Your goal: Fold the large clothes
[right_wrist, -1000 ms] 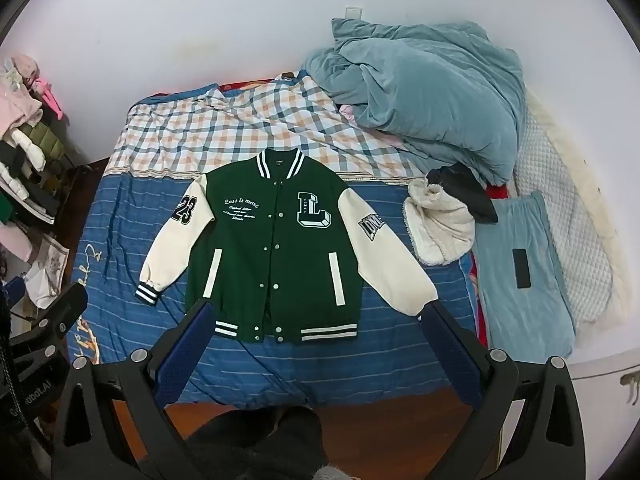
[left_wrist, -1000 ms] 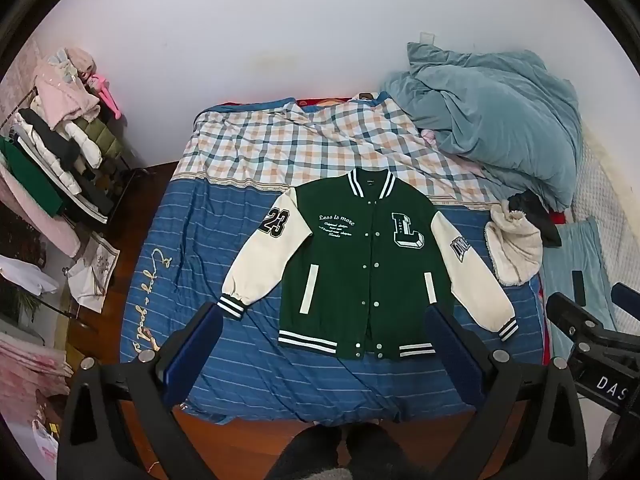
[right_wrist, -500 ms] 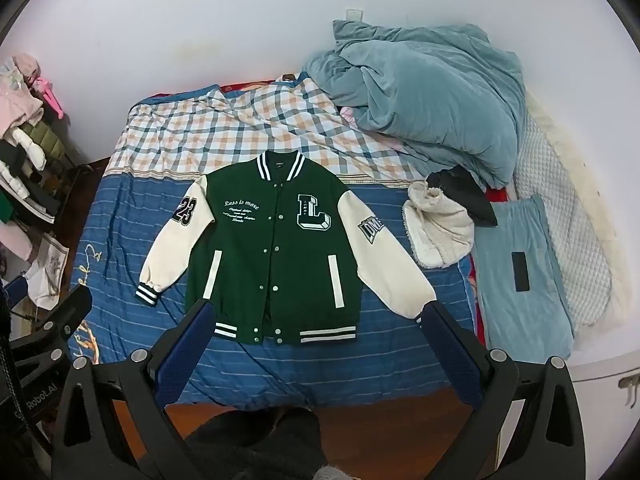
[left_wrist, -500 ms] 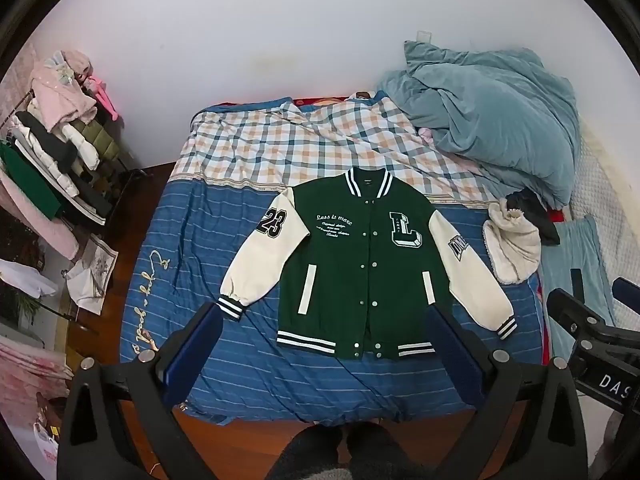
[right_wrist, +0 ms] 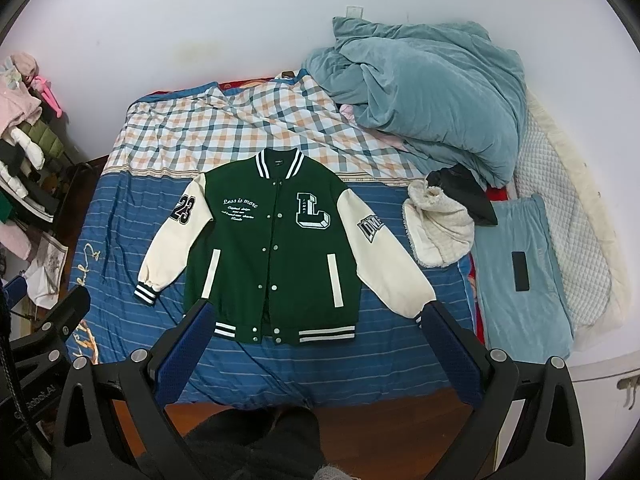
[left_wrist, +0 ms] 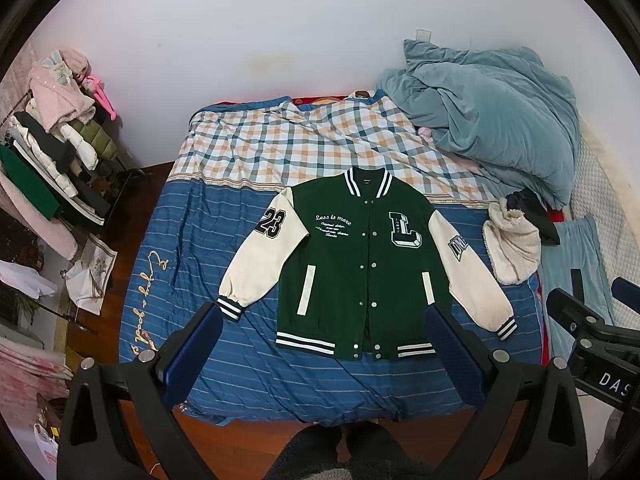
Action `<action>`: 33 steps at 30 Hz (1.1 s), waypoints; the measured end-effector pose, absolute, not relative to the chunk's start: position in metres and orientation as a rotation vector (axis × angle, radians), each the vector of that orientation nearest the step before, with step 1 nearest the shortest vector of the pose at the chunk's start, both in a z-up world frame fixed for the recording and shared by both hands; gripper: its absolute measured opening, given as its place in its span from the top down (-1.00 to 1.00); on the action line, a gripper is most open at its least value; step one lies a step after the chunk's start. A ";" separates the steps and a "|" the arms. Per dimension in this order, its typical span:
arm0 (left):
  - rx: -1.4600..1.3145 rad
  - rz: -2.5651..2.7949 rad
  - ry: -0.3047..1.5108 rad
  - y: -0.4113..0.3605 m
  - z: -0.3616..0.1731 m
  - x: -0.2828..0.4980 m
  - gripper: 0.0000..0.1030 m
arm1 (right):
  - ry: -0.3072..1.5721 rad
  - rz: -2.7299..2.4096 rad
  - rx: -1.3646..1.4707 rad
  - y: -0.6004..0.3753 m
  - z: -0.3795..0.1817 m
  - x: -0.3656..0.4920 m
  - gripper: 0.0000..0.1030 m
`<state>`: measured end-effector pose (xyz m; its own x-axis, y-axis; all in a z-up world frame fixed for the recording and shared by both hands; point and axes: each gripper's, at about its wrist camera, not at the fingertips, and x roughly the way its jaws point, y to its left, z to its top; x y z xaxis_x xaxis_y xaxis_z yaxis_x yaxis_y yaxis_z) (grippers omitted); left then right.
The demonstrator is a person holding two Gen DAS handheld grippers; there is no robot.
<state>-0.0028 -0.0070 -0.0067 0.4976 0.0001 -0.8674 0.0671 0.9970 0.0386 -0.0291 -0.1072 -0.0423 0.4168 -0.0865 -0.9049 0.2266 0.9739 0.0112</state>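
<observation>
Lying flat and face up, the green varsity jacket (left_wrist: pixel 360 264) sits on the blue striped bedspread (left_wrist: pixel 192 280), collar toward the far wall, hem at the near edge of the bed. Long axis runs near-to-far. Front is snapped shut, cream sleeves splay out and down to both sides.

Left gripper (left_wrist: pixel 324 344) hangs above the near edge, jaws spread wide, nothing between them. Right gripper (right_wrist: pixel 316 340): same, spread wide and empty. Neither touches fabric.

Key relation: jacket is ahead of and below both sets of jaws, roughly centred between them. In the left wrist view the left cuff (left_wrist: pixel 230 308) is just beside the left finger; in the right wrist view the right cuff (right_wrist: pixel 418 318) is tucked right at the right finger. So each gripper is nearer its own-side sleeve — my read is sleeves go in first, one per hand. No fold started yet.

Surroundings: plaid sheet (left_wrist: pixel 304 148) beyond the collar, teal duvet (right_wrist: pixel 432 96) heaped far right, cream fleece garment (right_wrist: pixel 436 232) right of the jacket, apart from the sleeve. Clothes rack (left_wrist: pixel 52 152) at left.
</observation>
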 end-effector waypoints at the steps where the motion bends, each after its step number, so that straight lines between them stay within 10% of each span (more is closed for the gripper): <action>1: 0.071 -0.043 1.049 -0.005 -0.005 -0.002 -1.00 | 1.124 -0.196 0.140 -0.109 -0.041 -0.028 -1.00; 33: 0.074 -0.050 1.031 -0.013 0.007 0.008 -1.00 | 1.122 -0.198 0.146 -0.112 -0.036 -0.020 -1.00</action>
<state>0.0083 -0.0126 0.0073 0.5132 -0.0065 -0.8583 0.0759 0.9964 0.0379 -0.0199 -0.1118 -0.0360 0.4189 -0.0839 -0.9042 0.2304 0.9730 0.0164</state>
